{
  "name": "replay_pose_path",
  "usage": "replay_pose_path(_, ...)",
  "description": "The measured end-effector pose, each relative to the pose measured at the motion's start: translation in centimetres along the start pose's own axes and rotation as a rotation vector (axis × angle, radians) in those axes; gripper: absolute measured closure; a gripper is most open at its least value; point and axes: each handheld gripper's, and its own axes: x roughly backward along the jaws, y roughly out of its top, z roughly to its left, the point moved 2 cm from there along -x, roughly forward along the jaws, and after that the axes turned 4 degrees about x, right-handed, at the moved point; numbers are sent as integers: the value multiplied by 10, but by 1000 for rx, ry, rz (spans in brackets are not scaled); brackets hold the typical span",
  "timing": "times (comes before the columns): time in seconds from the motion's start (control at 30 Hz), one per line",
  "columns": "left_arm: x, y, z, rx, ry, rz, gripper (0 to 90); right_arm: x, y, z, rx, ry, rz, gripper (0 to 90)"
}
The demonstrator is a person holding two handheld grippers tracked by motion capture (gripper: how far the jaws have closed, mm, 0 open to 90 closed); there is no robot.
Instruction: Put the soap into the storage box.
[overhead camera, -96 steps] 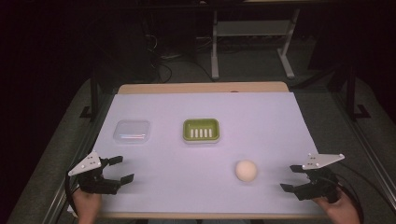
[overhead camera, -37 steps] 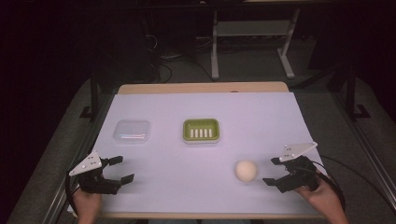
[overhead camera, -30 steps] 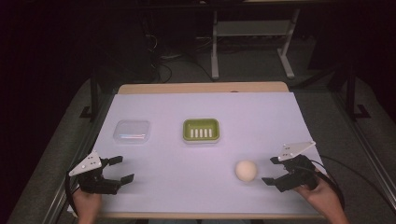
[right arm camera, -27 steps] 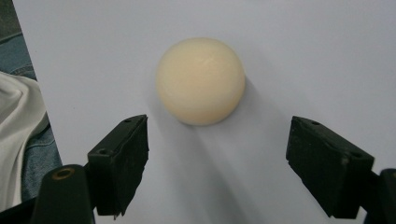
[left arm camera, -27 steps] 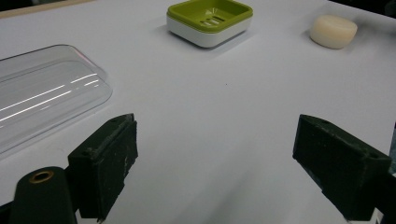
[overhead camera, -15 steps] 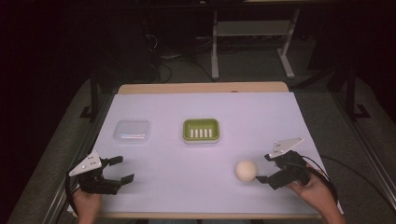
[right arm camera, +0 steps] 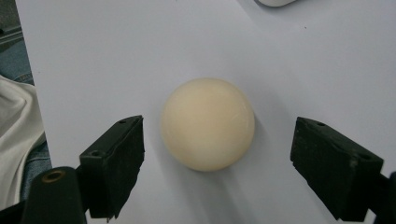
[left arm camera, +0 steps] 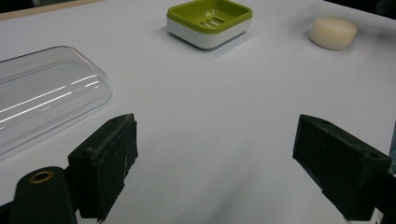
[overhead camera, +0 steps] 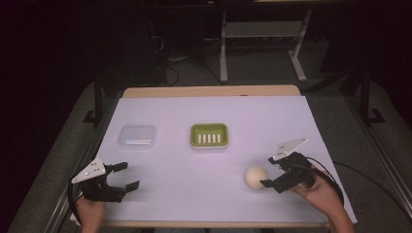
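approaching the round bar of soap (overhead camera: 256,176) lying on the table (overhead camera: 209,111) near the front edge, the right gripper (overhead camera: 268,172) has just spread its jaws wide to straddle it untouched, while the left gripper (overhead camera: 125,175) waits open.

Near the middle of the table (overhead camera: 291,116): soap dish (overhead camera: 209,135), with lid (overhead camera: 138,136) to its left. Lower right of centre: soap bar (overhead camera: 256,176), with right gripper (overhead camera: 271,172) just beside it on the right. Lower left corner: left gripper (overhead camera: 125,175), well apart from all else.
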Motion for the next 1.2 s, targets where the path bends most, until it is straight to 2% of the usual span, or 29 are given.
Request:
replay_pose_path(0.37,1,0,0,-4,1,-2,132,-3,11,-3,38,10,-9,167)
replay_pose_path(0.57,0,0,1,-4,0,-4,132,-7,14,-2,43,17,4,167)
replay_pose_path(0.6,0,0,1,-4,0,-4,132,-9,14,-3,50,30,10,167)
replay_pose_path(1.07,1,-1,1,-1,0,-2,132,-28,11,-2,45,53,58,163)
replay_pose_path(1.2,1,-1,1,6,0,-2,132,-33,8,-4,38,46,67,163)
